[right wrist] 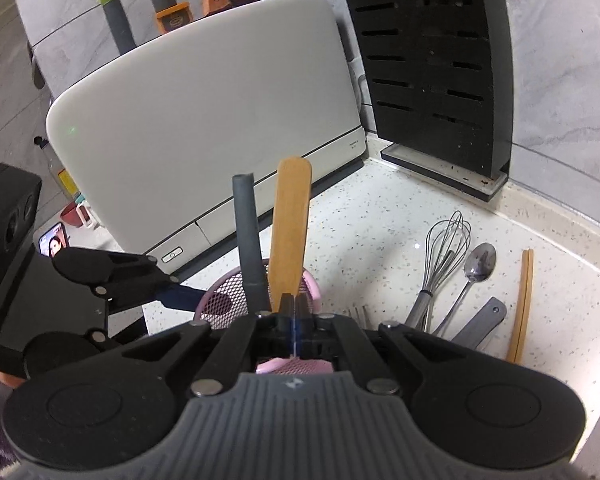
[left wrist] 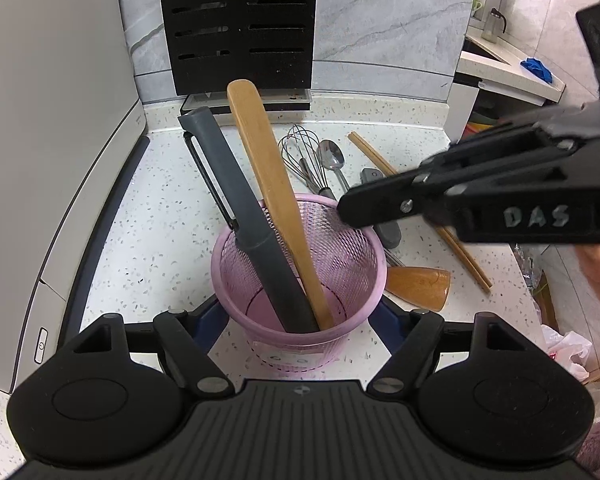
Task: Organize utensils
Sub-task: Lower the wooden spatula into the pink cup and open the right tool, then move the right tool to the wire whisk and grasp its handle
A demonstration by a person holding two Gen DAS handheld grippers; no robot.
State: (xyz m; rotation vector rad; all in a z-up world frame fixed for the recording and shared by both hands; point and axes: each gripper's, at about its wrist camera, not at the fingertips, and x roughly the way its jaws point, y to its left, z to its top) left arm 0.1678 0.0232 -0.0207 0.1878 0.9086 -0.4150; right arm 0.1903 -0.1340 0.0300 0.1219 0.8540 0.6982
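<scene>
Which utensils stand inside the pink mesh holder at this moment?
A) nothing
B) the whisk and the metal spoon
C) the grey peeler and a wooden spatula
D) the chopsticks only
C: the grey peeler and wooden spatula lean inside the pink mesh holder.

Both views are bright and evenly lit, with soft shadows on the bench around the pink basket. Right of the basket, glare whitens the bench edge. Strong fisheye bending curves the borders, and the corners go dark.

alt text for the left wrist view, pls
A pink mesh basket sits between the left gripper's fingers, holding a grey peeler and a wooden spatula. The shut right gripper reaches over a whisk, spoon and chopsticks.
</scene>
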